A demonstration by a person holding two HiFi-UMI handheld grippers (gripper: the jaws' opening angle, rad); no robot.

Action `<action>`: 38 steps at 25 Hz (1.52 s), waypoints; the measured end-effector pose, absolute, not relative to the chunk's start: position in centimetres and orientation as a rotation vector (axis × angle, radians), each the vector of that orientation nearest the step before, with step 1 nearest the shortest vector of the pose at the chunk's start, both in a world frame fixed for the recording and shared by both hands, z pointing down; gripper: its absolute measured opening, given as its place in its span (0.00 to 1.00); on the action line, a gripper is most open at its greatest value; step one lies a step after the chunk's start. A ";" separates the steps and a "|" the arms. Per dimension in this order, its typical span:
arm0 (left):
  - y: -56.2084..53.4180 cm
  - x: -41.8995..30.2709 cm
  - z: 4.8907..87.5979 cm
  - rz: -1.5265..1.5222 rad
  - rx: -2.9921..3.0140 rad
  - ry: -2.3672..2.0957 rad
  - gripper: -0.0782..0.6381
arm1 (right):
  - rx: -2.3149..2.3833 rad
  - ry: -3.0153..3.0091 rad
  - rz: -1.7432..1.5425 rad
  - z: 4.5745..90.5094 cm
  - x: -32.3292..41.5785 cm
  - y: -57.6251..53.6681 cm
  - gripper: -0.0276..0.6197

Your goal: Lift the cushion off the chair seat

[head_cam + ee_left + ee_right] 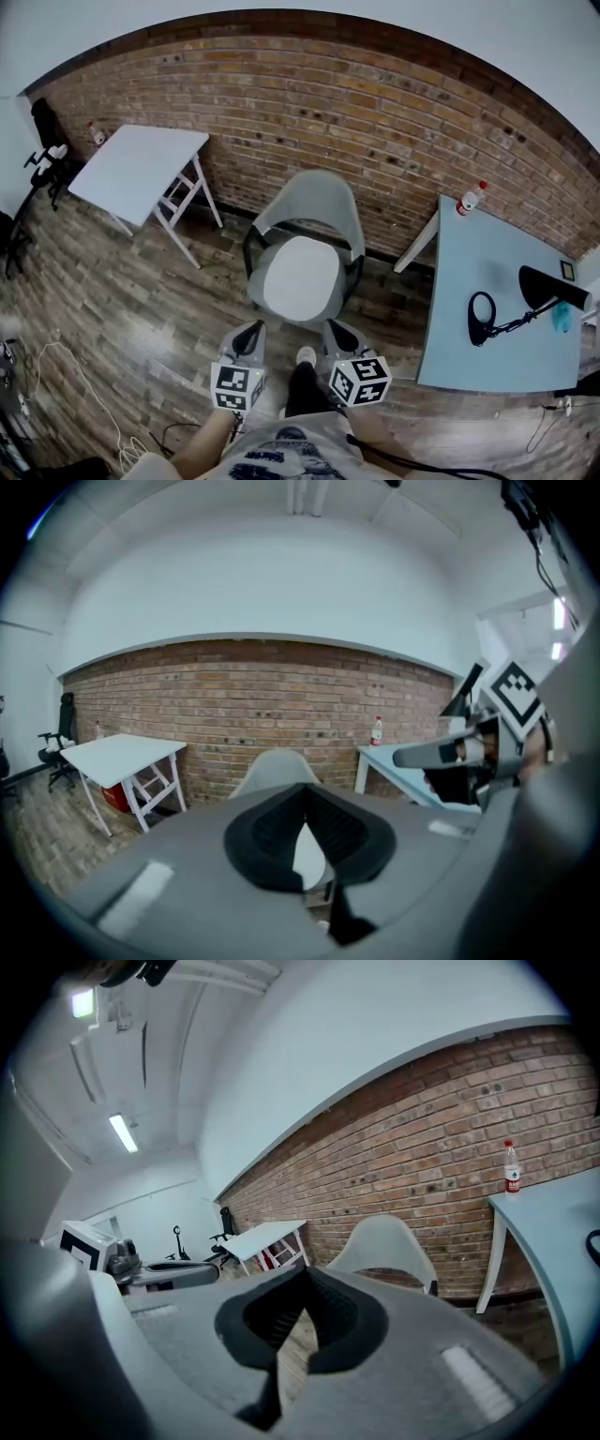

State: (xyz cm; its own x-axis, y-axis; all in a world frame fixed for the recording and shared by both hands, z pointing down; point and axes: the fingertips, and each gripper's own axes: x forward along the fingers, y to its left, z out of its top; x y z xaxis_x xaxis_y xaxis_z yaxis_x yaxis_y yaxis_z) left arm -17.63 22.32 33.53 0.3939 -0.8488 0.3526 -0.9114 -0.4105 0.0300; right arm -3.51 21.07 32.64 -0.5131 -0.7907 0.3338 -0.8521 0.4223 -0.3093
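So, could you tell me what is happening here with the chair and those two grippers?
A person stands facing a grey chair with a white cushion lying on its seat. They hold the left gripper and the right gripper side by side just short of the seat's front edge. Both have their jaws together with nothing between them, and neither touches the cushion, so the lift has not yet begun.
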 end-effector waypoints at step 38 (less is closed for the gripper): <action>-8.8 -18.0 49.6 0.672 2.306 -1.458 0.10 | 1.544 -2.230 0.894 50.0 2.7 -7.0 0.04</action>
